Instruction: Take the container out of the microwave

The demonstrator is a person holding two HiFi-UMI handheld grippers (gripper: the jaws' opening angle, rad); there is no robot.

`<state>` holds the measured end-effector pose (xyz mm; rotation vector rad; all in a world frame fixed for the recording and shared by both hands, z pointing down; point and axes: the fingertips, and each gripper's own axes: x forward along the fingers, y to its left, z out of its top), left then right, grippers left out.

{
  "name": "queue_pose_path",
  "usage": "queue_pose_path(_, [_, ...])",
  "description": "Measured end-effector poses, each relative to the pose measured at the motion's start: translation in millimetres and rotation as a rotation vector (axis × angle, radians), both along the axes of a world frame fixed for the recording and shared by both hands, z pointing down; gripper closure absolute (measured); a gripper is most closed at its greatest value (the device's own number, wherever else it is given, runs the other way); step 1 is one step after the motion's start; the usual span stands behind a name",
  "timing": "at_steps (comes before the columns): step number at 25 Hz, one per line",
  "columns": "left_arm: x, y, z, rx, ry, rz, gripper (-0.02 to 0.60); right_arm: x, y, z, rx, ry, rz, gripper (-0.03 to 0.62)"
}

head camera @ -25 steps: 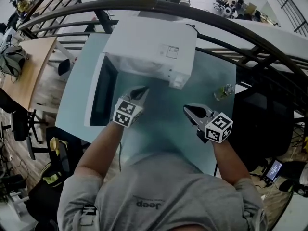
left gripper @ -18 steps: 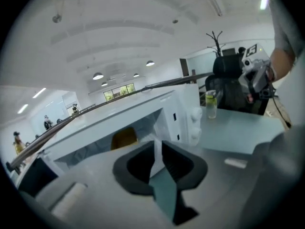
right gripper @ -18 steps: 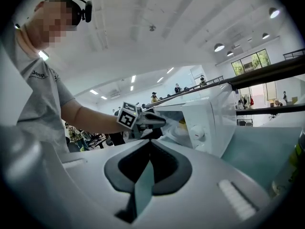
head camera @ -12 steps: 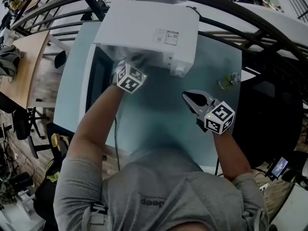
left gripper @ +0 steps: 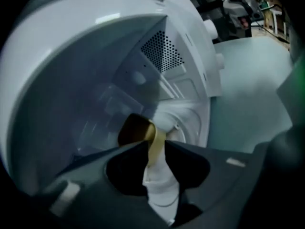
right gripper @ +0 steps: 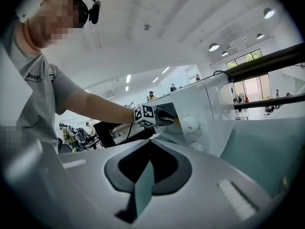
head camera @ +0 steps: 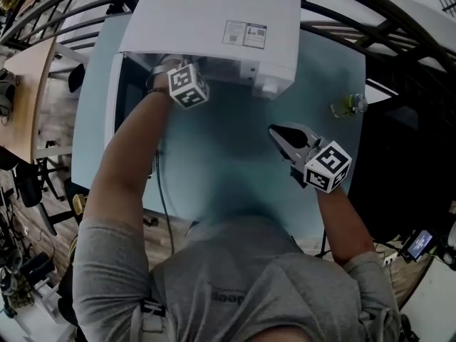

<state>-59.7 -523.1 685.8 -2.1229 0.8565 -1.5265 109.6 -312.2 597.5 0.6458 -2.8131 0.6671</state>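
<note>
The white microwave stands at the far side of the teal desk with its door swung open to the left. The left tongs reach into the open cavity from the near side, their marker cube just under the front edge of the housing. In the left gripper view their jaws stand narrow, only a slim slit between them, and a yellow-brown thing sits right at the tips and shows on through the slit; whether it is pinched cannot be told. The container lies inside the cavity, a clear box with faint outlines just behind that yellow-brown thing, towards the far left wall. The right tongs hover over the desk to the right, near the microwave's front corner, jaws drawn narrow with nothing between them. A small clear bottle stands on the desk at the far right.
</note>
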Motion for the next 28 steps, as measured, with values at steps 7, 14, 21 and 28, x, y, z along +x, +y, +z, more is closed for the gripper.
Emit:
queue_pose_path(7, [4,-17,17,0.033,-0.057,0.040,0.475,2,6,25,-0.048,0.012,0.010,0.589])
queue_pose_path(14, [4,-33,29,0.013,-0.119,0.074,0.466,2,11,38,-0.076,0.015,0.010,0.589])
queue_pose_path(21, [1,-39,38,-0.045,-0.196,0.137,0.474,-1,22,48,-0.104,0.021,0.003,0.589])
queue_pose_path(28, [-1,-41,37,-0.073,-0.204,0.155,0.498,-2,22,52,-0.114,0.023,0.007,0.589])
